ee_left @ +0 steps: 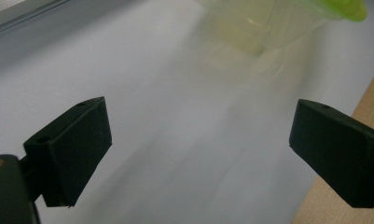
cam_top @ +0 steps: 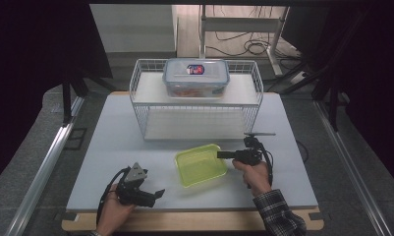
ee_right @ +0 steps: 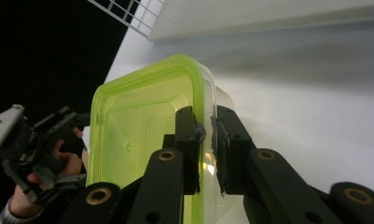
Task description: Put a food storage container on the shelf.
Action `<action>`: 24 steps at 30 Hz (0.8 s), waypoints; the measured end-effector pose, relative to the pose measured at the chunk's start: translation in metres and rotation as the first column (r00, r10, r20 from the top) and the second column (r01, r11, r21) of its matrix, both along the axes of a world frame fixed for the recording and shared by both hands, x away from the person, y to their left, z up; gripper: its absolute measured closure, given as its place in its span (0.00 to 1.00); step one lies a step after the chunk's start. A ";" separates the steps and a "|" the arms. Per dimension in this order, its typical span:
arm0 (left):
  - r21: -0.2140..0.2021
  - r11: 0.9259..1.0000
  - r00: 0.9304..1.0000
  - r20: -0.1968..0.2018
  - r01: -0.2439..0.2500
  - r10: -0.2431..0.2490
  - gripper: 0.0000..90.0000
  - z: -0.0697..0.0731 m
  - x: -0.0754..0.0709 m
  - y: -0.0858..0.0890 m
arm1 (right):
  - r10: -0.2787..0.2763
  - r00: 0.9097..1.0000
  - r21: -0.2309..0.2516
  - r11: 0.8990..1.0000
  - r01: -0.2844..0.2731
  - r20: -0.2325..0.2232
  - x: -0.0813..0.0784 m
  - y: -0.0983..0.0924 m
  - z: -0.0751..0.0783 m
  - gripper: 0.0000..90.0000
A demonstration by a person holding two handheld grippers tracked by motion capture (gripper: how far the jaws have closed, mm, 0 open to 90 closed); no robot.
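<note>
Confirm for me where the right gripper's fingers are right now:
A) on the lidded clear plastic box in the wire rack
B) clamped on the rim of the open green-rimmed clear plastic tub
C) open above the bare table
B: in the right gripper view the right gripper has one finger inside and one outside the wall of the green-rimmed clear plastic tub, closed on its rim.

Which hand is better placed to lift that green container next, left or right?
Right. The right gripper is already shut on the green container wall at its rim, while the left gripper sits open over the bare table, apart from it.
</note>
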State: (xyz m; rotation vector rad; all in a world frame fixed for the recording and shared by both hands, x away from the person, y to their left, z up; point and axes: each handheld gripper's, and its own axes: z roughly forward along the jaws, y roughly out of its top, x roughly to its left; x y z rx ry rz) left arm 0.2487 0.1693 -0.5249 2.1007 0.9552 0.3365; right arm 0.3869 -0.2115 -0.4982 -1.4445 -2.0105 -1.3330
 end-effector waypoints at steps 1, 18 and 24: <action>0.000 1.000 1.000 0.000 0.000 0.000 0.06 0.000 0.000 0.000 | -0.005 1.000 0.010 1.000 0.005 0.005 0.000 -0.001 0.001 0.89; 0.007 1.000 1.000 0.005 0.003 -0.003 0.06 0.000 0.000 -0.001 | -0.023 0.996 0.103 0.995 0.015 0.080 -0.005 -0.010 0.040 0.89; 0.004 1.000 1.000 0.009 0.002 -0.002 0.06 0.001 -0.001 -0.001 | -0.025 0.994 0.106 0.994 0.014 0.103 -0.004 -0.009 0.056 0.89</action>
